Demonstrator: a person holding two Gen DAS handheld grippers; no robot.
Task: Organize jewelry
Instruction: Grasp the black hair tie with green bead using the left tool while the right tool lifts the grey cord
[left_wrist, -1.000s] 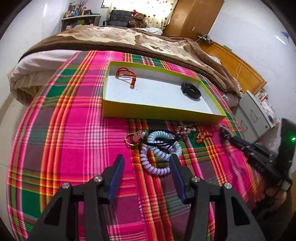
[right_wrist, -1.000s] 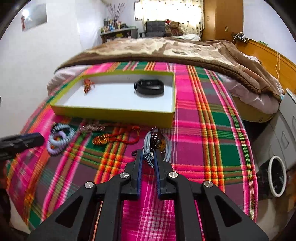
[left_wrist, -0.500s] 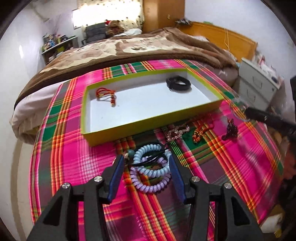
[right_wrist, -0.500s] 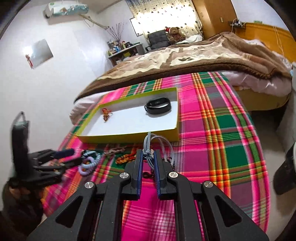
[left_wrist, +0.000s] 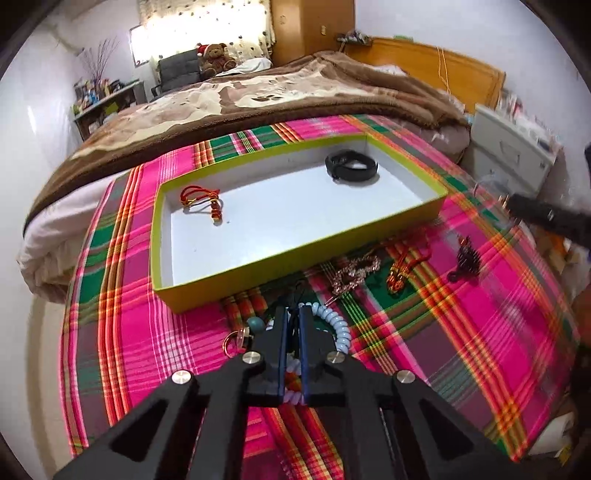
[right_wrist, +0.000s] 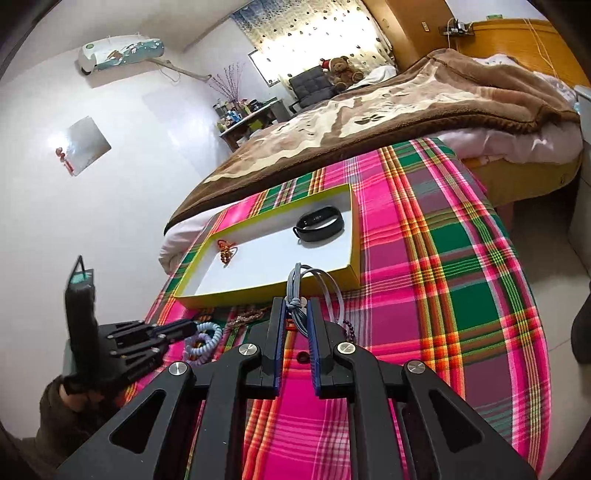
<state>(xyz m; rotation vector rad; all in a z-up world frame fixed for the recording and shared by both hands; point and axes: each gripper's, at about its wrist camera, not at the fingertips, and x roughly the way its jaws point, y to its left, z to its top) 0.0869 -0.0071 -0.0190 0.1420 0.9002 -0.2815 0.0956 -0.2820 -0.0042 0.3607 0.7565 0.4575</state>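
Observation:
A yellow-green tray (left_wrist: 406, 216) with a white floor lies on the plaid cloth and holds a red cord bracelet (left_wrist: 201, 201) and a black band (left_wrist: 351, 166). My left gripper (left_wrist: 291, 314) is shut on the pile of coil bracelets (left_wrist: 338, 326) just in front of the tray. My right gripper (right_wrist: 295, 306) is shut on a grey cord bracelet (right_wrist: 314, 275) and holds it raised near the tray's (right_wrist: 266, 293) front edge, dark beads (right_wrist: 349, 330) hanging under it. The black band (right_wrist: 319, 223) and red bracelet (right_wrist: 226, 251) show in the tray there too.
Loose on the cloth right of my left gripper lie a rose-gold chain (left_wrist: 352, 271), an orange-red knotted bracelet (left_wrist: 400, 271) and a dark beaded piece (left_wrist: 465, 260). A brown blanket (left_wrist: 258, 96) covers the bed behind. A white drawer cabinet (left_wrist: 513, 147) stands at the right.
My left gripper has closed from open onto the coil bracelets. My right gripper has lifted the grey cord bracelet off the cloth and carried it up toward the tray.

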